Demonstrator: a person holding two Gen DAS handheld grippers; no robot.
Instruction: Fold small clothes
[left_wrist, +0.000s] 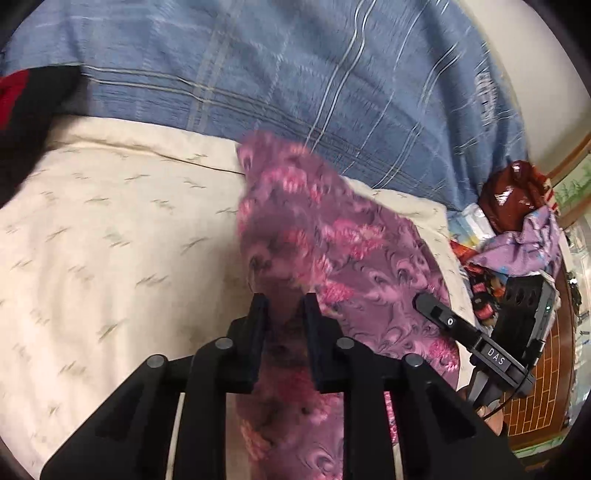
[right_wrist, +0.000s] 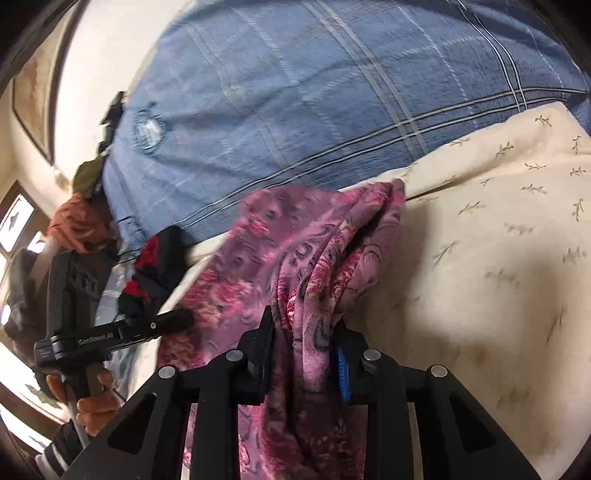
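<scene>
Two grippers: we are clamping both on one purple floral garment.
Left wrist view: our left gripper (left_wrist: 284, 299) is pinching the purple floral garment (left_wrist: 317, 236), draped unfolded over the cream sheet (left_wrist: 110, 229); folding is barely beginning.
Right wrist view: our right gripper (right_wrist: 304, 325) is gripping bunched cloth; the blue plaid blanket (right_wrist: 295, 92) and black-red garment (right_wrist: 155, 266) are crowding nearby.

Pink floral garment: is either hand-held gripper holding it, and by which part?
Both. The right hand-held gripper pinches a bunched fold of the pink floral garment; the left hand-held gripper grips its near flat part.
</scene>
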